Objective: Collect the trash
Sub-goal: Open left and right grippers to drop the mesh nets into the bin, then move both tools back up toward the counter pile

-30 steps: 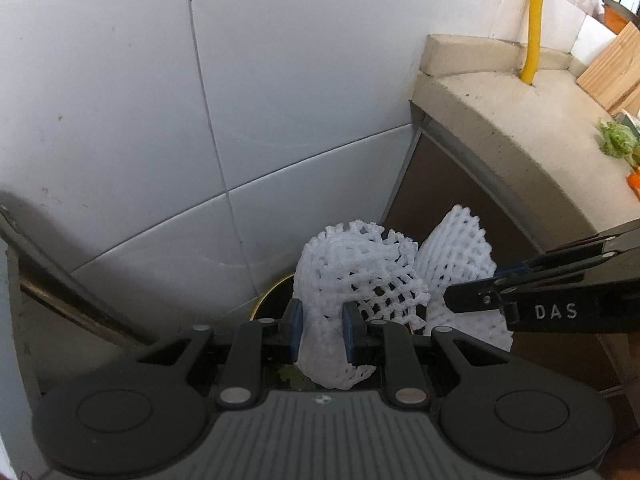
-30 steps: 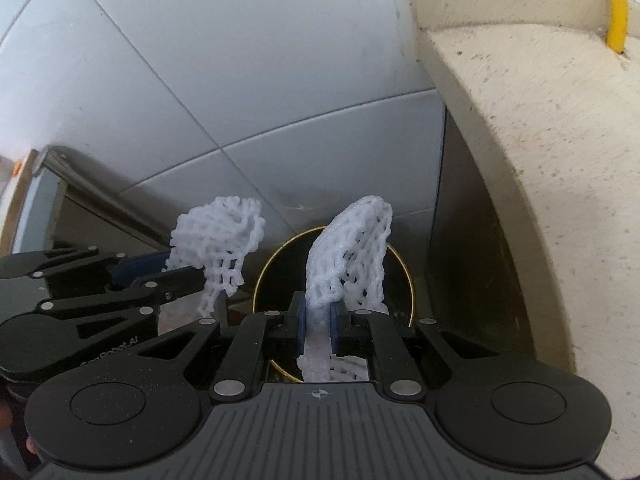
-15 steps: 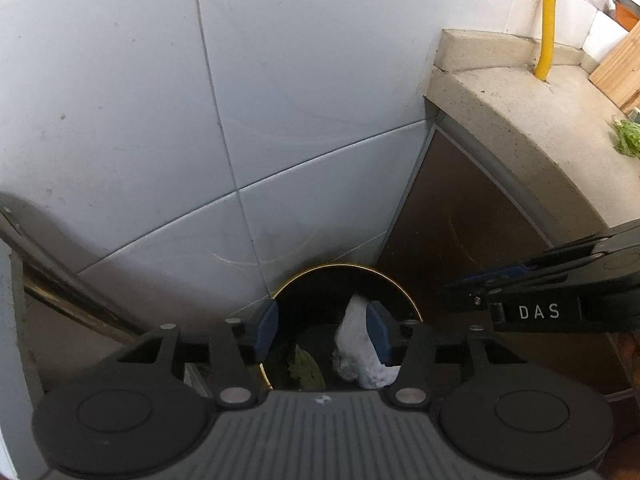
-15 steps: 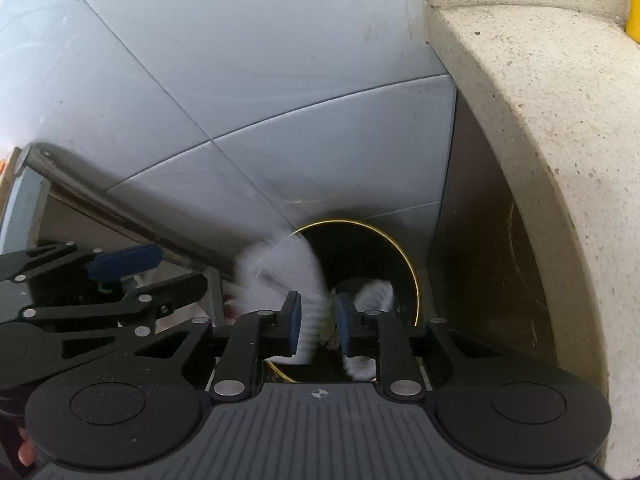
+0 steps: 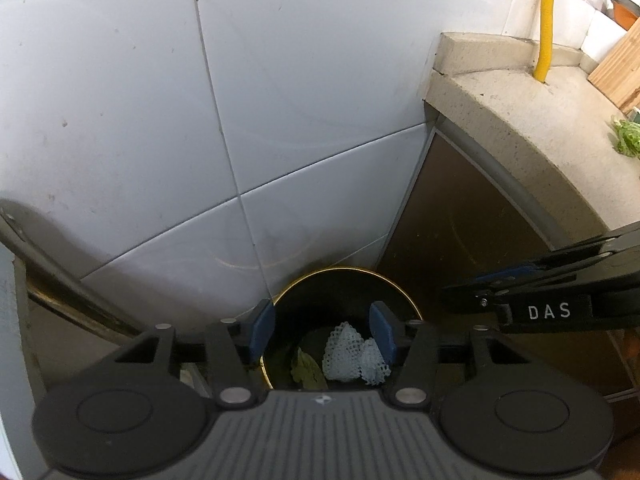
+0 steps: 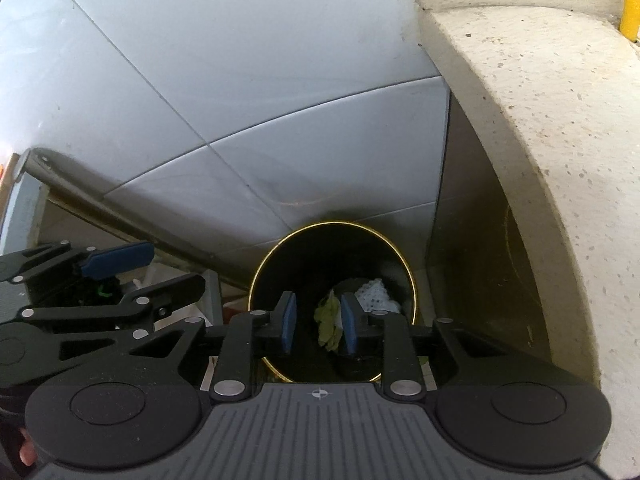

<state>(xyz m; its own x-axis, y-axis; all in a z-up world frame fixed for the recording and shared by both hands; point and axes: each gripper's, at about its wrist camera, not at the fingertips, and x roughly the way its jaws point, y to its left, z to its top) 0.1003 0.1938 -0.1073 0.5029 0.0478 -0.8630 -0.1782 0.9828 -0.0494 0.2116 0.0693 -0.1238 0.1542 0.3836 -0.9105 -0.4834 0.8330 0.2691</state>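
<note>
tiled wall [image 5: 280,100], stone counter [image 5: 532,128], yellow pipe [image 5: 546,20]

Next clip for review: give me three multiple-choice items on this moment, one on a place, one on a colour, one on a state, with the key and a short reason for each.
1. Where do the white foam nets lie?
A. on the countertop
B. inside the trash bin
C. between the pads of the left claw

2. What colour is the trash bin's rim?
A. gold
B. red
C. white

3. How do both claws stand?
A. clamped on nets
B. jaws apart, holding nothing
C. clamped on the bin's edge

Key: B, the nets rest at the bottom of the bin beside a green leaf; A, a thin gold ring edges the black bin; B, the left claw and the right claw are opening above the bin, nothing between their pads.
</note>
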